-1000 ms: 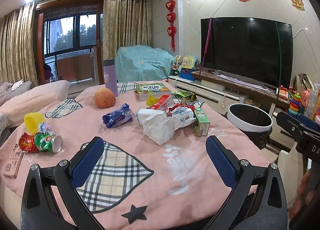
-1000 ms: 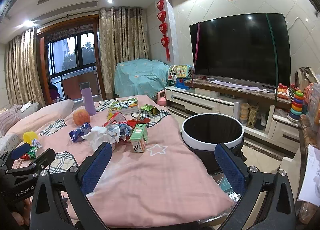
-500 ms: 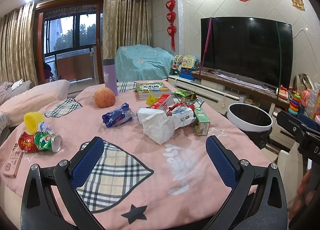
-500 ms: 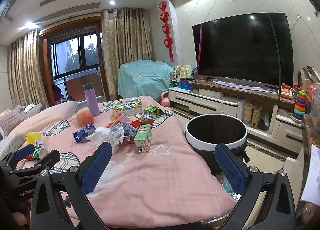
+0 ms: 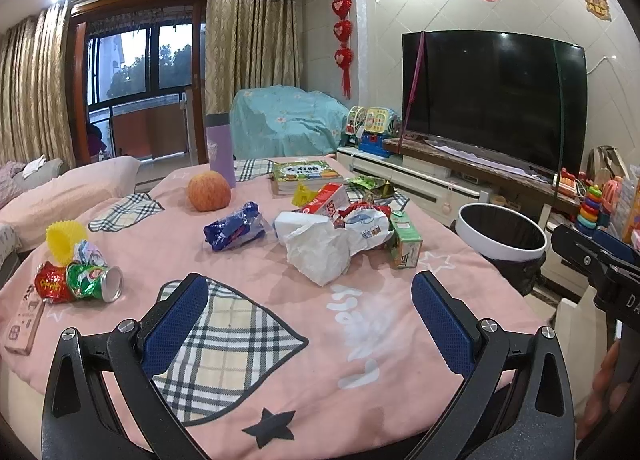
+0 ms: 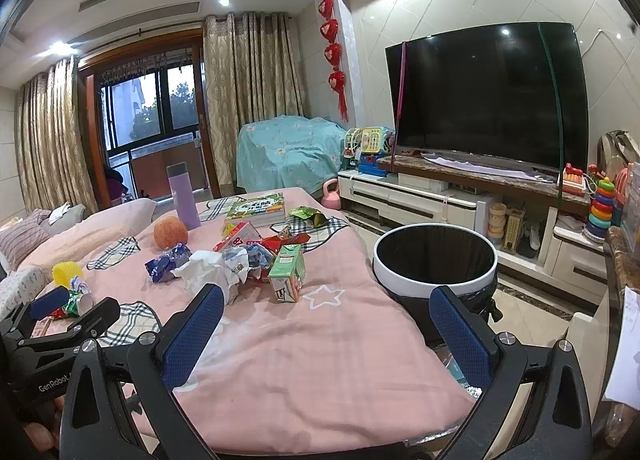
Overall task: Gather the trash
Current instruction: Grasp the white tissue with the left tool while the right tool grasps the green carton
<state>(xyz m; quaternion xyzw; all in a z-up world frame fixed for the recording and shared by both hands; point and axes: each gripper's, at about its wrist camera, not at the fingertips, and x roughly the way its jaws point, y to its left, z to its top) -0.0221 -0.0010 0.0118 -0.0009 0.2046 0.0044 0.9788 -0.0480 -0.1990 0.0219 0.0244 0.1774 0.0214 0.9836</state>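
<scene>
Trash lies on a pink-covered table (image 5: 384,324): a crumpled white tissue (image 5: 318,250), a blue wrapper (image 5: 234,226), a green juice carton (image 5: 405,240), a red box (image 5: 326,200), and a crushed green can (image 5: 94,282) at the left. A white-rimmed bin with a black liner (image 6: 434,266) stands off the table's right side. My left gripper (image 5: 310,314) is open and empty above the near table edge. My right gripper (image 6: 326,330) is open and empty, near the table's right side, with the carton (image 6: 288,274) ahead.
An apple (image 5: 210,192), a purple bottle (image 5: 220,150), a book (image 5: 306,176), a yellow cup (image 5: 64,240) and a remote (image 5: 24,320) are also on the table. A TV stand with a large TV (image 6: 486,96) and toys lines the right wall.
The right gripper has drifted slightly, so the table and bin sit a little differently in its view. The left gripper has not visibly moved. Both stay open.
</scene>
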